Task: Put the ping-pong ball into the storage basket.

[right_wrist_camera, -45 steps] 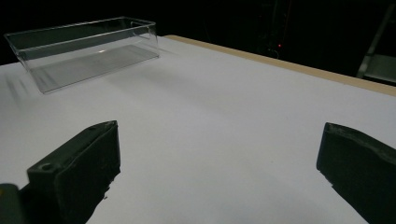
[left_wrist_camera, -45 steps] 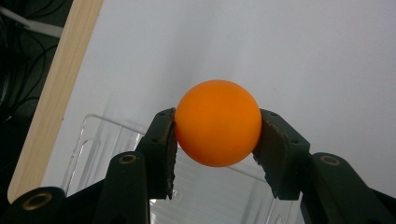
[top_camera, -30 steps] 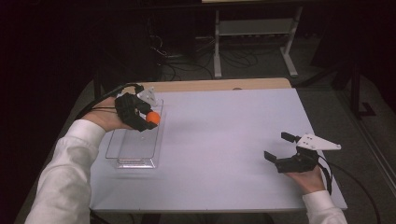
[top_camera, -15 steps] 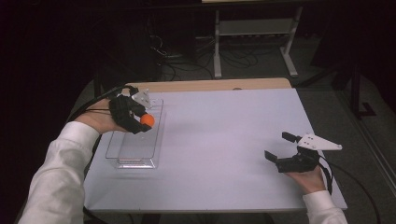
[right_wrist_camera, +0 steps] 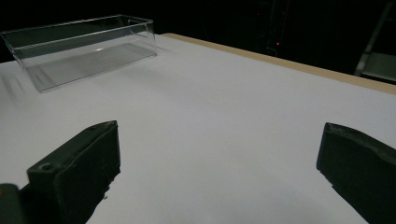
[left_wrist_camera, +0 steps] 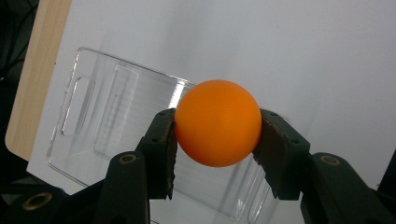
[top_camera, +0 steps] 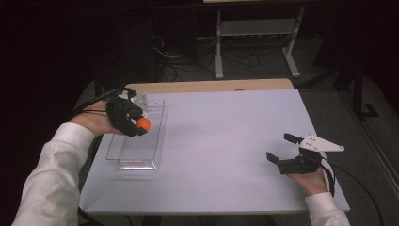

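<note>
a: what is held by the left gripper (top_camera: 137,123)?

b: an orange ball (left_wrist_camera: 218,122) is clamped between its two jaws, one pad pressed on each side. the jaws are drawn in as far as the ball allows, and nothing else is gripped.

a: and where is the ball placed against the clear tray (top_camera: 158,123)?

b: it is held in the air over the tray. in the left gripper view the tray floor is seen straight behind and below the ball, so the gripper is pointed down into it. in the high view the ball is seen above the far half of the tray, well inside the rim. whether the ball has been lowered below the rim cannot be told.

a: how is the tray laid out?

b: its long axis runs from the near edge of the white table (top_camera: 226,141) towards the far edge, close to the left side. the ball is already lined up over that strip, so the drop is judged to be straight down, with no sideways shift needed. a roll along the long axis might be expected once the ball is let go.

a: is the right gripper (top_camera: 285,150) involved?

b: it is held well apart, near the right edge of the table, with its jaws spread wide and nothing between them. the tray (right_wrist_camera: 79,49) is seen far off in the right gripper view. the left hand is by far the nearer, so the release is judged to be its work alone.
</note>
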Available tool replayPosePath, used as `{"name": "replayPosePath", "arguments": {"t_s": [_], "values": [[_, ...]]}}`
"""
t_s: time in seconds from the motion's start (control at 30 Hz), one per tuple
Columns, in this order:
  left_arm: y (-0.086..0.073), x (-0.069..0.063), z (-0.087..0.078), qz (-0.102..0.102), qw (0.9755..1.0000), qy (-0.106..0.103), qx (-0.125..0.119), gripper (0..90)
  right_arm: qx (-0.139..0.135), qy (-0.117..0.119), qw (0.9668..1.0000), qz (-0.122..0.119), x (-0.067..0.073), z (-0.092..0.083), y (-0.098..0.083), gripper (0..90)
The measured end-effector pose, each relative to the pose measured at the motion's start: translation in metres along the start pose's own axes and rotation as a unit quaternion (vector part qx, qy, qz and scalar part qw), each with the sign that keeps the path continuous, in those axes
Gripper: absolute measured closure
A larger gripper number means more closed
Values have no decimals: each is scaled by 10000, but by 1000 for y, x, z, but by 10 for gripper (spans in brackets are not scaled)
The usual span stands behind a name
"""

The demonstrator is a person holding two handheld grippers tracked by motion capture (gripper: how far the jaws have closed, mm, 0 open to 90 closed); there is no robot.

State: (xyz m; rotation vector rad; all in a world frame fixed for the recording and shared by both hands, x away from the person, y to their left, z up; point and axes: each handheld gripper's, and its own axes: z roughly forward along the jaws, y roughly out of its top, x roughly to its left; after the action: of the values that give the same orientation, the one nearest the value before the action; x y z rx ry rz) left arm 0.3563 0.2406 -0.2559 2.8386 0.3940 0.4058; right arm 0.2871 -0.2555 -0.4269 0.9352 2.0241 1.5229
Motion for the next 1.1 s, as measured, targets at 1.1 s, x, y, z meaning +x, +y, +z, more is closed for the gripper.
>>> {"name": "replayPosePath", "arguments": {"t_s": [1.1], "values": [[-5, -4, 26, 191, 9986, -225, 431, 510, -8, -12, 10000, -30, 1, -1, 1, 0]]}}
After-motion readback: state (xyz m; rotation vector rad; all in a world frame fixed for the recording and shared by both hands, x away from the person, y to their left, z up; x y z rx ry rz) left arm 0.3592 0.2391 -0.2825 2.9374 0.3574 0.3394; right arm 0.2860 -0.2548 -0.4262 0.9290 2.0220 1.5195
